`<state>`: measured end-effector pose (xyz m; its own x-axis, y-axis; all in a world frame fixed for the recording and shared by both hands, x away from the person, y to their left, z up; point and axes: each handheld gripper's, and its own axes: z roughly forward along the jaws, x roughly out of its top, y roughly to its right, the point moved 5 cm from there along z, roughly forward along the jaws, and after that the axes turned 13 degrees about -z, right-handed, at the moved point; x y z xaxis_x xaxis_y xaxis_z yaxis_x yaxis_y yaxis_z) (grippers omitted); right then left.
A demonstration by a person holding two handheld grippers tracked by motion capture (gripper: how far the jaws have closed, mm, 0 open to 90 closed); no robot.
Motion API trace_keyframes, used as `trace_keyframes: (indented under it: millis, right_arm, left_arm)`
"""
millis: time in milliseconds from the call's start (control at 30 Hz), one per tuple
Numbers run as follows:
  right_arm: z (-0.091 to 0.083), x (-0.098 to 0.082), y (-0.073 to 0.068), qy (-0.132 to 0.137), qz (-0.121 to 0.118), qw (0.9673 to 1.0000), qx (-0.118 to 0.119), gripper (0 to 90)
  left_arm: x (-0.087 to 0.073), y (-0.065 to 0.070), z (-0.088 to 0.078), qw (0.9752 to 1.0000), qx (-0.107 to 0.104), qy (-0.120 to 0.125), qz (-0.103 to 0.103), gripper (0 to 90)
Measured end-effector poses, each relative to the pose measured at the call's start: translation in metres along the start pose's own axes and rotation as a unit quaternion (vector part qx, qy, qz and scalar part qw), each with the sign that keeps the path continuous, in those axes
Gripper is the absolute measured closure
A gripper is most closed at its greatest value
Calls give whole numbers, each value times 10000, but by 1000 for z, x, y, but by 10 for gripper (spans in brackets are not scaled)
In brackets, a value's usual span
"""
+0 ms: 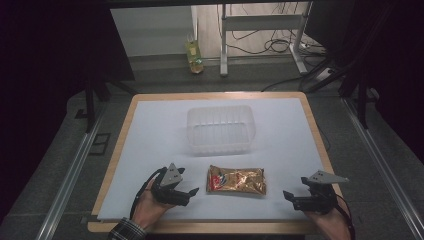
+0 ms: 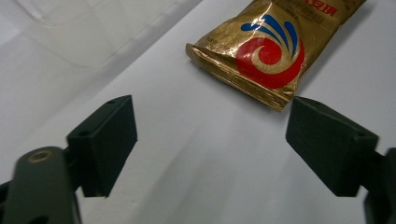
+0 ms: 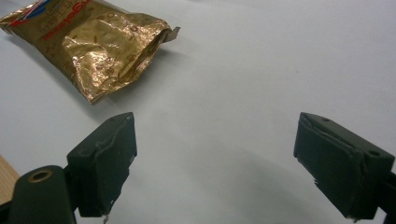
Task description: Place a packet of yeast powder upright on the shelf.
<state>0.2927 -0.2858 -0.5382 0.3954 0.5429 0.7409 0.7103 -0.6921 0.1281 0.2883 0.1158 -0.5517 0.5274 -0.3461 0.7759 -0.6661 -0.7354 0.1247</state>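
Flat between both grippers: gold snack packet (image 1: 236,181), long axis side to side, nearer left gripper (image 1: 186,193); right gripper (image 1: 290,197) farther; both wide, empty.

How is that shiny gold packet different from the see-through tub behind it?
The crinkled gold foil snack packet is opaque, with a red and blue swirl printed on it; the clear ribbed plastic tub is colourless and see-through. The packet lies flat and sealed, while the tub stands upright with its top open and nothing in it. The packet looks smaller than the tub. Both rest on the white sheet, untouched.
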Motion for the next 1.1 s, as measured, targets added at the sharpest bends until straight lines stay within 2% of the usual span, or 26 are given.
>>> trace_keyframes:
  millis: [267,400,533,600,633,700,933,1100]
  right_arm:
    - [1,0,0,-30,-61,10000,-32,124]
    - [1,0,0,-43,-80,9999,-45,124]
    - [2,0,-1,-72,-100,9999,-69,121]
    - [2,0,-1,-81,-99,9999,-74,122]
    - [2,0,-1,-94,-100,9999,-66,124]
    - [2,0,-1,-108,-107,9999,-67,125]
    - [3,0,-2,-117,-168,9998,-64,123]
    - [3,0,-2,-101,-162,9998,-63,123]
  left_arm:
    - [9,7,4,9998,-208,36,-2,380]
    - [13,9,5,9997,-234,62,27,437]
    - [16,11,7,9995,-306,105,41,552]
    - [18,12,9,9994,-335,109,34,575]
    - [18,13,10,9993,-347,105,31,627]
    - [19,14,13,9993,-349,103,18,649]
    - [28,18,21,9991,-416,121,32,828]
    - [33,22,29,9987,-491,96,61,892]
